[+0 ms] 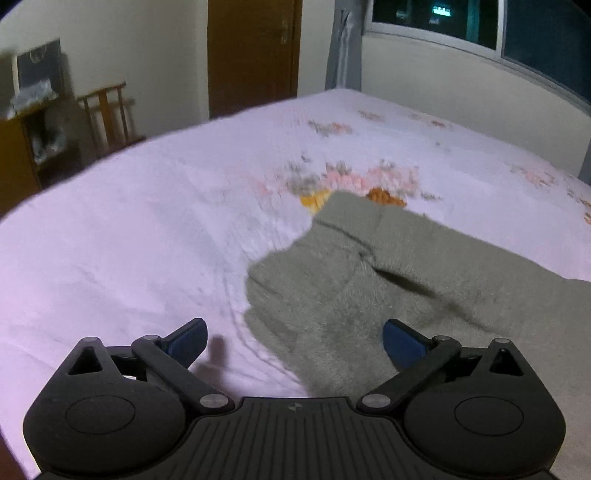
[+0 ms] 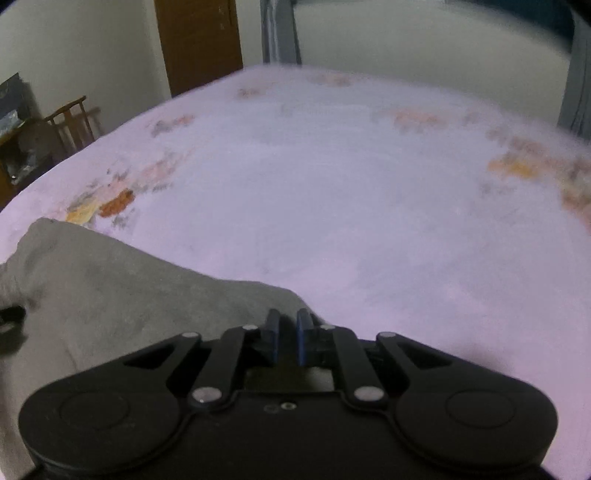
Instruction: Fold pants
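Note:
Grey fuzzy pants (image 1: 388,280) lie on a pink floral bedsheet (image 1: 147,229), with folded layers toward the far end. My left gripper (image 1: 293,341) is open, its blue pads spread wide just above the near left edge of the pants, holding nothing. In the right wrist view the pants (image 2: 122,280) spread to the left. My right gripper (image 2: 286,341) has its blue pads nearly together at the pants' right edge; the fabric edge reaches the pads, but a pinch is not clearly visible.
The bedsheet (image 2: 351,206) covers the whole bed. A wooden chair (image 1: 107,110) and a cabinet (image 1: 26,140) stand beyond the bed's left side. A brown door (image 1: 255,55) and a window (image 1: 480,26) are on the far walls.

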